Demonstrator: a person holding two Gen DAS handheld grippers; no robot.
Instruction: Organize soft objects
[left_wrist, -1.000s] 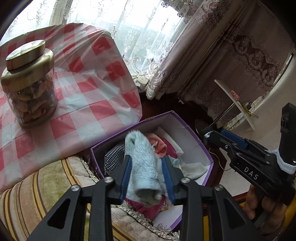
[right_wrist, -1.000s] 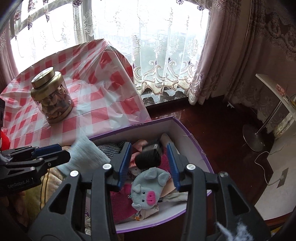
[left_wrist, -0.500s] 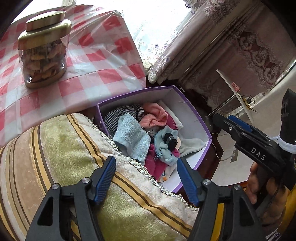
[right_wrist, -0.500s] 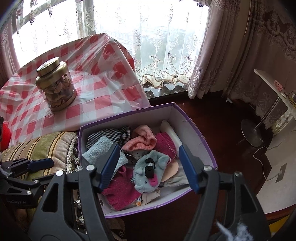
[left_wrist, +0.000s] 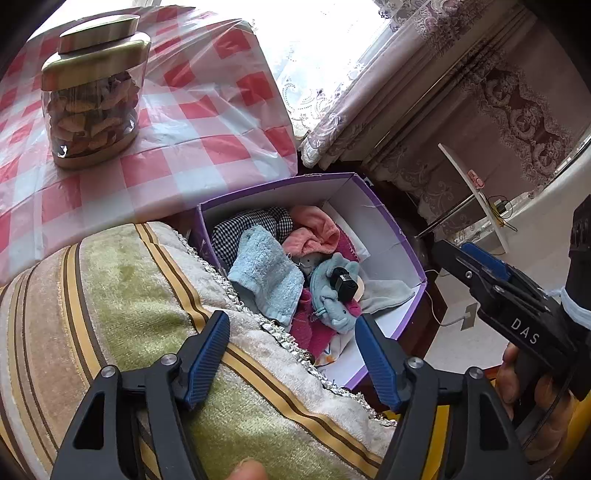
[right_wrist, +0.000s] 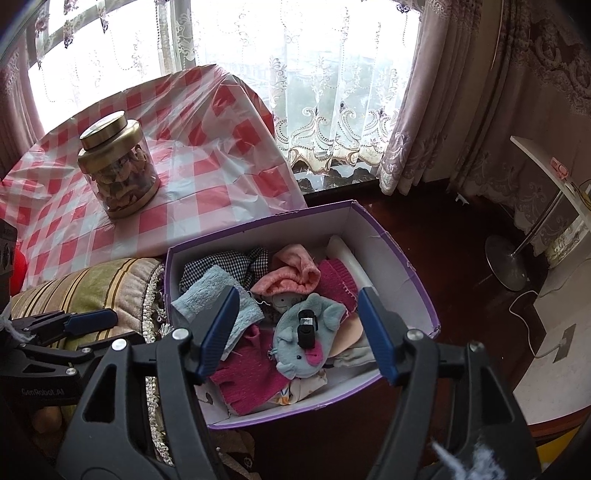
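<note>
A purple box (right_wrist: 413, 280) (left_wrist: 384, 218) holds several soft things: a light blue towel (right_wrist: 218, 291) (left_wrist: 266, 273), a pink cloth (right_wrist: 295, 273) (left_wrist: 317, 229), a checked cloth (right_wrist: 221, 264), a magenta knit (right_wrist: 251, 373), and a grey-blue plush toy (right_wrist: 295, 350) (left_wrist: 332, 299) with a small black object (right_wrist: 306, 325) on it. My left gripper (left_wrist: 295, 354) is open and empty above the striped cushion (left_wrist: 110, 295), short of the box. My right gripper (right_wrist: 299, 332) is open and empty above the box. It also shows in the left wrist view (left_wrist: 476, 266).
A glass jar with a gold lid (right_wrist: 118, 170) (left_wrist: 92, 92) stands on the red-checked tablecloth (right_wrist: 221, 147) behind the box. Curtains (right_wrist: 461, 92) and a window lie beyond. A lamp base (right_wrist: 506, 258) and a cable (right_wrist: 532, 332) are on the dark floor at right.
My left gripper let go of the blue towel into the box and drew back over the cushion. My right gripper released the black object onto the plush toy, opened and rose.
</note>
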